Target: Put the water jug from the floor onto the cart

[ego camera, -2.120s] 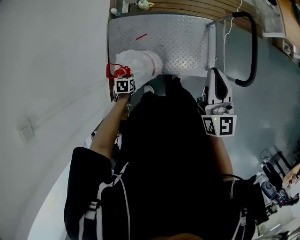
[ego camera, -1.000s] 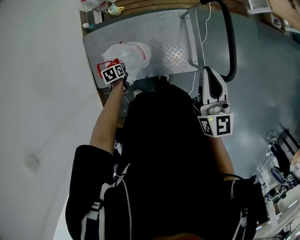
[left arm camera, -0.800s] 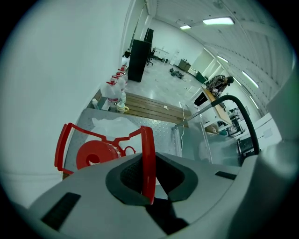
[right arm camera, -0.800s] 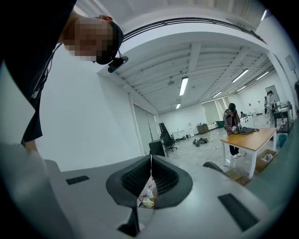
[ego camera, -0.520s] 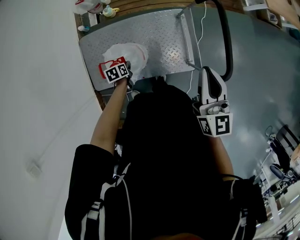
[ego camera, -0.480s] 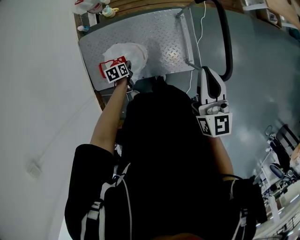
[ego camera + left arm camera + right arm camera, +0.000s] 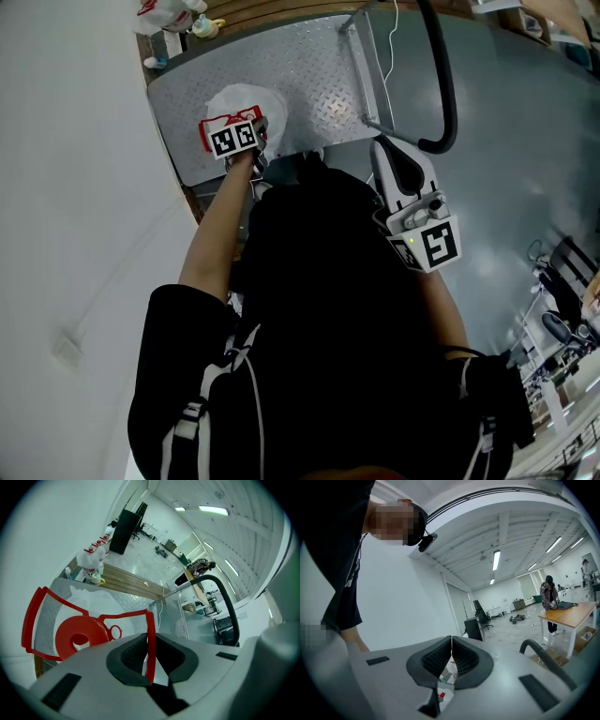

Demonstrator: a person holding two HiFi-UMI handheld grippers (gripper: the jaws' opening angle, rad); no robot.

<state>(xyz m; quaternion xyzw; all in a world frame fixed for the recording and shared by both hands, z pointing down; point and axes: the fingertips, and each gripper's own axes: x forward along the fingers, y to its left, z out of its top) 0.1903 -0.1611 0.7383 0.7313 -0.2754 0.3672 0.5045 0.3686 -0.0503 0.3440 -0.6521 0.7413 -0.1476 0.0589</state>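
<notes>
left gripper (image 7: pixel 151 641) is clamping down on the thin red plastic carry handle (image 7: pixel 126 616) of the translucent white plastic water jug (image 7: pixel 258 103) – the red bar is running straight up between the two dark pads, and both pads are pressing on it. right below, the round red cap (image 7: pixel 78 637) is showing on top of the jug, ringed by the handle frame.

from the head view, the jug is sitting over the near-left part of the grey diamond-plate deck of the cart (image 7: pixel 309 66), close to the deck's near edge; whether its base is touching the metal, i cannot tell. the person's bare left forearm (image 7: pixel 216 244) is reaching down to it, with the marker cube covering the handle.

right gripper (image 7: pixel 451 656) is carrying nothing – its jaws are pressing together, just a hairline seam showing between the pads. it is hanging out at the person's right side, over the grey floor (image 7: pixel 506 169), near the foot of the cart's black tubular push handle (image 7: pixel 439 84) and well apart from the jug.

beyond the cart's far edge, a strip of wooden planks (image 7: pixel 131 582) is running along the white wall, and a cluster of clear bottles with red labels (image 7: pixel 91 559) is standing at its end.
</notes>
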